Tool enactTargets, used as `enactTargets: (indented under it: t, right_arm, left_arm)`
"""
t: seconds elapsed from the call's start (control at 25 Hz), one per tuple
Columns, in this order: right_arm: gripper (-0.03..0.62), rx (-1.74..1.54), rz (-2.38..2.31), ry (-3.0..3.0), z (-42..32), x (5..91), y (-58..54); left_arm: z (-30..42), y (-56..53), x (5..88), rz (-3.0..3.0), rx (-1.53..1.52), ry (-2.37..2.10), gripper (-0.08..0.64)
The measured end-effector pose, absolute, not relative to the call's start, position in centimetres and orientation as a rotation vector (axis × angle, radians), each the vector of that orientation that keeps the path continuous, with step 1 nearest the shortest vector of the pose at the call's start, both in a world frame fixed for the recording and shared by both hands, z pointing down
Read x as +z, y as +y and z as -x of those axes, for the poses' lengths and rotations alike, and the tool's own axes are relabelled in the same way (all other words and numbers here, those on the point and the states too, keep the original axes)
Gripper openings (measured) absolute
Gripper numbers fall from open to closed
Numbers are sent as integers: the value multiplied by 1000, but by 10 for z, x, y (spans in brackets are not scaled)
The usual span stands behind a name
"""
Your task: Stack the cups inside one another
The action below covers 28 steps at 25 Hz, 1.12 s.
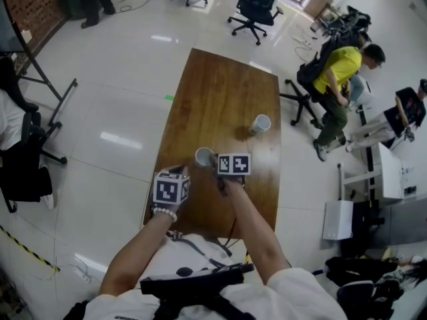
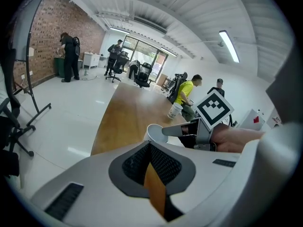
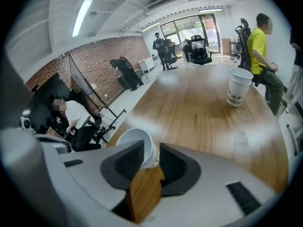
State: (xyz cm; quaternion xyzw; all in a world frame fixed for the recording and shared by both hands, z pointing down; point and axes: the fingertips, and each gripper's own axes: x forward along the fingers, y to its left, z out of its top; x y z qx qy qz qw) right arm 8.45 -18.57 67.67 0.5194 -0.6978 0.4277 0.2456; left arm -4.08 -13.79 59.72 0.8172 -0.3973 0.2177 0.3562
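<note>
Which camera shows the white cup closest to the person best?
The right gripper view: the near cup sits close up between the fingers of the right gripper. The head view shows it small from above, beside that gripper. The left gripper view shows only its rim, behind the left gripper.

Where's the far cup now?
Head view: far cup stands upright on the table's right side, beyond the near cup between the jaws of the right gripper.

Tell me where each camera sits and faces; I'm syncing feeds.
Head view: on the person's head, steeply down at the table; left gripper, right gripper, forearms show.
Left gripper view: on that gripper, past its closed jaws toward the near cup; right hand shows.
Right gripper view: on that gripper, along the table; near cup between its jaws.
Shared: all show near cup and far cup.
</note>
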Motion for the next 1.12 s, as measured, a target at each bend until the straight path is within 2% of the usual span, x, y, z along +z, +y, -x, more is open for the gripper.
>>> enactTargets:
  t: [0.2, 0.44, 0.72, 1.12]
  right_arm:
    - [95, 1165, -1394, -1902, -82, 681, -189]
    - [26, 1137, -1375, -1933, -77, 675, -190]
    - [18, 1135, -1393, -1953, -99, 657, -193]
    - [18, 1092, -1523, -1973, -171, 611, -201]
  left_arm:
    - [38, -140, 600, -2097, 561, -1028, -3]
    - [32, -137, 602, -2097, 562, -1020, -3]
    - [12, -137, 600, -2114, 572, -983, -3]
    - [-23, -127, 600, -2160, 608, -910, -3]
